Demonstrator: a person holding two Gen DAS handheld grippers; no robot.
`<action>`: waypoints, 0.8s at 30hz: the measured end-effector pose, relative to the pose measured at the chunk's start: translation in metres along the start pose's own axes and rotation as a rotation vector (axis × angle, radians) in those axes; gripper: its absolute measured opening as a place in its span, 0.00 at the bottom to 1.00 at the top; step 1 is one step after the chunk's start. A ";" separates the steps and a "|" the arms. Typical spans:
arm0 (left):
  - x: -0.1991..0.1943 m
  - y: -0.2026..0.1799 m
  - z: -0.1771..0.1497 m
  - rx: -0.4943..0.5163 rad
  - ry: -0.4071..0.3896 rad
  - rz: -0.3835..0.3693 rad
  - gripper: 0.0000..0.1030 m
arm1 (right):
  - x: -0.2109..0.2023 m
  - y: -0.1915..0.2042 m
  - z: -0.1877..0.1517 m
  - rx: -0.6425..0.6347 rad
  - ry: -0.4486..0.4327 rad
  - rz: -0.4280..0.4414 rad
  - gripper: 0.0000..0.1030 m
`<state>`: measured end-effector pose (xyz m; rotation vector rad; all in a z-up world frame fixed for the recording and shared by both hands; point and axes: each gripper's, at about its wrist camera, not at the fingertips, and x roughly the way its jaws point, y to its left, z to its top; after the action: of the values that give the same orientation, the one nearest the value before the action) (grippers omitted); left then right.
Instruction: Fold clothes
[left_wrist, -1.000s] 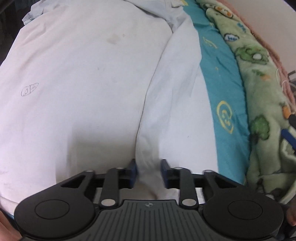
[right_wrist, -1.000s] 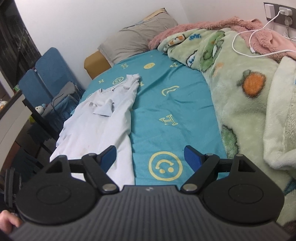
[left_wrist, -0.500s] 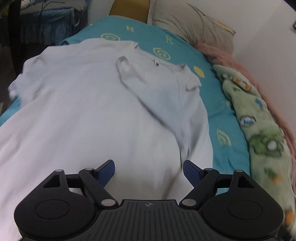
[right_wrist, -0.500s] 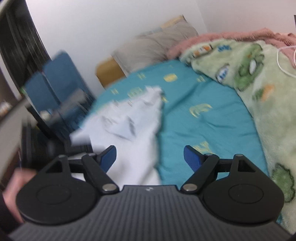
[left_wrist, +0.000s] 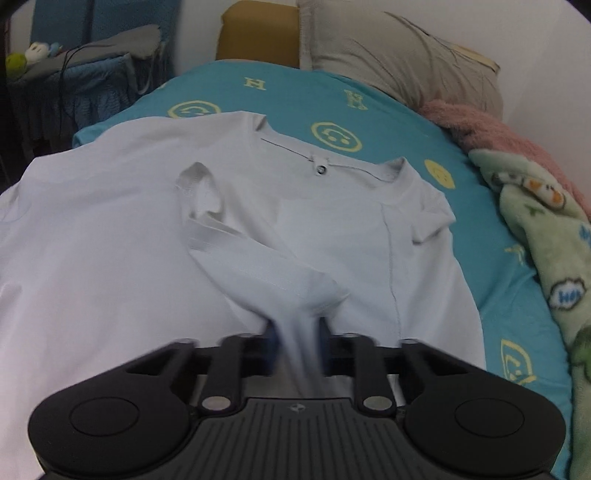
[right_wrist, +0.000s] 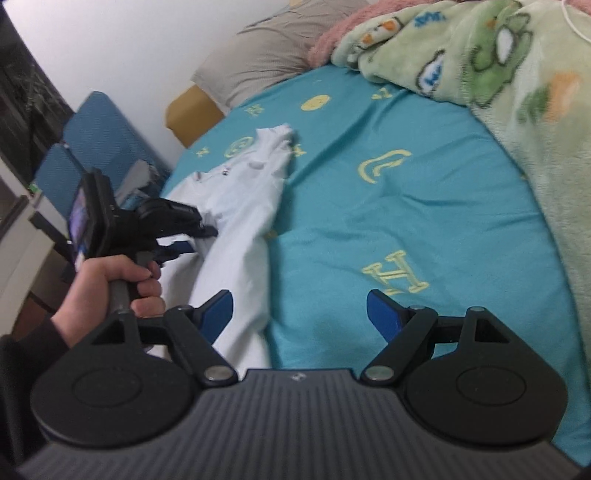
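A white T-shirt (left_wrist: 110, 236) lies spread on the teal bed sheet (left_wrist: 295, 99), collar toward the pillow, with its right side folded over the body. My left gripper (left_wrist: 295, 332) is shut on a bunched fold of the shirt's folded-over sleeve and lifts it slightly. In the right wrist view the shirt (right_wrist: 243, 206) lies at the left, and the left gripper (right_wrist: 184, 243), held by a hand, sits over it. My right gripper (right_wrist: 299, 314) is open and empty above the sheet (right_wrist: 406, 221), its left finger over the shirt's edge.
A grey pillow (left_wrist: 399, 48) and a yellow cushion (left_wrist: 258, 33) lie at the bed's head. A green patterned blanket (right_wrist: 498, 74) and a pink blanket (left_wrist: 491, 129) lie along the right side. Blue chairs (right_wrist: 92, 140) with clothes stand left of the bed.
My left gripper opened, moved up the shirt and shut on the folded-over sleeve. My right gripper stayed open and swung to face the shirt and the left hand.
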<state>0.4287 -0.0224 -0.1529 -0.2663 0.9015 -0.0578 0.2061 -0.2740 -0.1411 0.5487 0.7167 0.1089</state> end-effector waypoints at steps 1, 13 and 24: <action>-0.005 0.004 0.006 -0.006 -0.013 -0.034 0.06 | -0.001 0.003 -0.001 -0.011 -0.001 0.013 0.79; -0.010 0.010 0.053 0.117 -0.145 0.101 0.16 | -0.005 0.014 -0.004 -0.086 -0.020 -0.009 0.79; -0.151 0.005 -0.039 0.272 -0.199 -0.007 0.78 | -0.014 0.019 -0.004 -0.082 -0.063 0.034 0.79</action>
<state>0.3041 -0.0008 -0.0609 -0.0206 0.6852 -0.1568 0.1947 -0.2604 -0.1258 0.4843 0.6387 0.1508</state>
